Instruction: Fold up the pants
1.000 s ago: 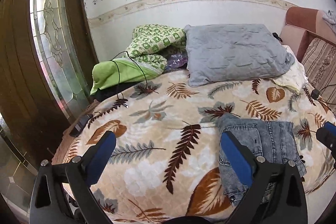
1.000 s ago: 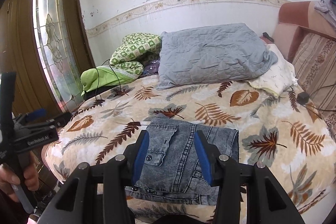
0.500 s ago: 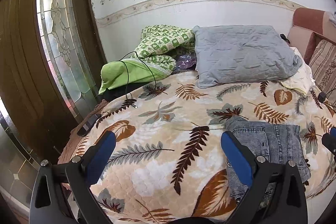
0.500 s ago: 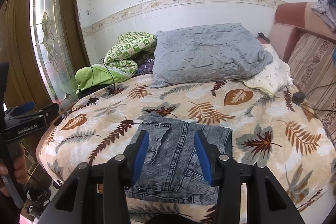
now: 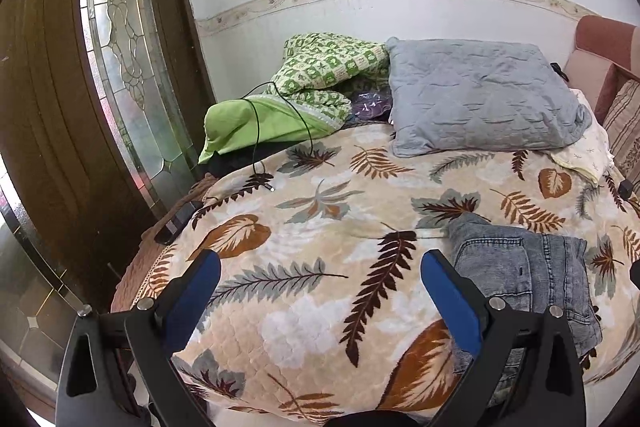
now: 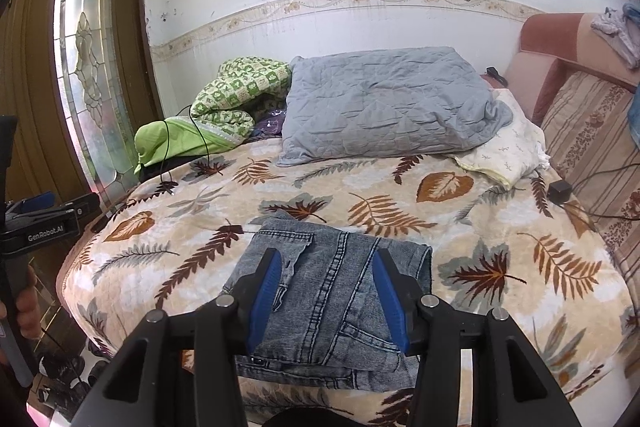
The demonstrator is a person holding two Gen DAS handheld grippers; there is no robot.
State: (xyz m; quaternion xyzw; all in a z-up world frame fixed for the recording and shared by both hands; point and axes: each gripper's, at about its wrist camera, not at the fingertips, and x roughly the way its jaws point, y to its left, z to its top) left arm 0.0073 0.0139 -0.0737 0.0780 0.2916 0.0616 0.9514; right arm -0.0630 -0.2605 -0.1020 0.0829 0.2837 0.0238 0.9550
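The folded grey-blue jeans [image 6: 332, 311] lie flat near the front edge of the leaf-patterned bedspread [image 6: 460, 227]. My right gripper [image 6: 326, 261] hangs just over them, its blue pads [image 6: 264, 291] apart and clear of the denim. In the left wrist view the jeans [image 5: 520, 275] lie to the right of my left gripper [image 5: 320, 263], which stands wide open above bare bedspread [image 5: 320, 211]. The right wrist view shows the left gripper's body [image 6: 40, 223] at the far left, held by a hand [image 6: 24, 307].
A grey pillow [image 6: 384, 107], a green patterned quilt [image 6: 240, 95] and a cream cloth [image 6: 504, 147] lie at the head of the bed. A black cable [image 5: 280, 131] trails over the quilt. A wood-and-glass door [image 5: 120, 67] stands at the left, a striped sofa [image 6: 592, 147] at the right.
The left gripper has swung slightly to the left, so the jeans sit further right in its view. The jeans lie still and both grippers' jaws look unchanged.
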